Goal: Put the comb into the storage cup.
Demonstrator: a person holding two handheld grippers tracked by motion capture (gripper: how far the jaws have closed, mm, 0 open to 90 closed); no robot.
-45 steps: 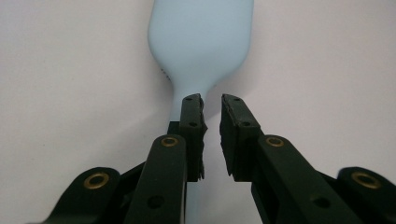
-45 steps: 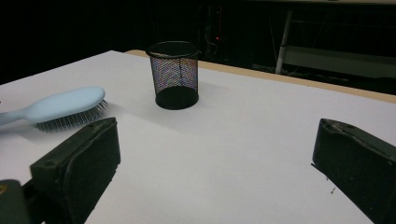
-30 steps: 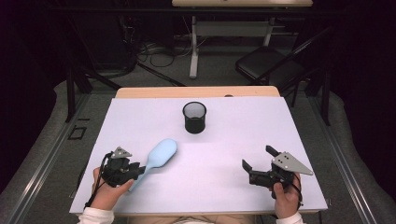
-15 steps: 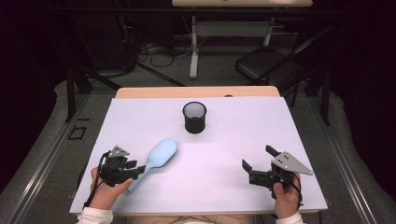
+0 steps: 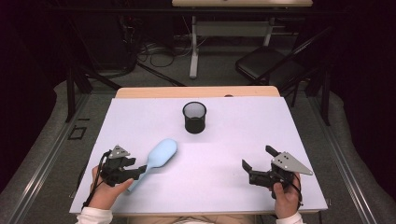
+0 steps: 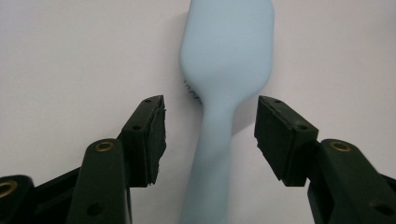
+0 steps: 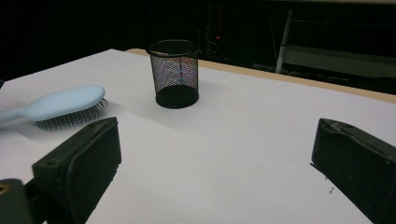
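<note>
As jaws widen, left hand-held gripper [image 6: 210, 135] frees pale blue plastic hairbrush [image 6: 224, 84], flat on white table [image 5: 224, 154]; right hand-held gripper [image 5: 257, 163] idles agape.

Lighting is even and bright on the white table top [image 5: 224, 186], while the surrounding room falls into deep darkness; shadows under the black wire-mesh cup [image 5: 194, 117] are short and soft. In the left gripper view the pale blue plastic hairbrush [image 6: 224, 93] is soft, out of focus. No glare noted.
</note>
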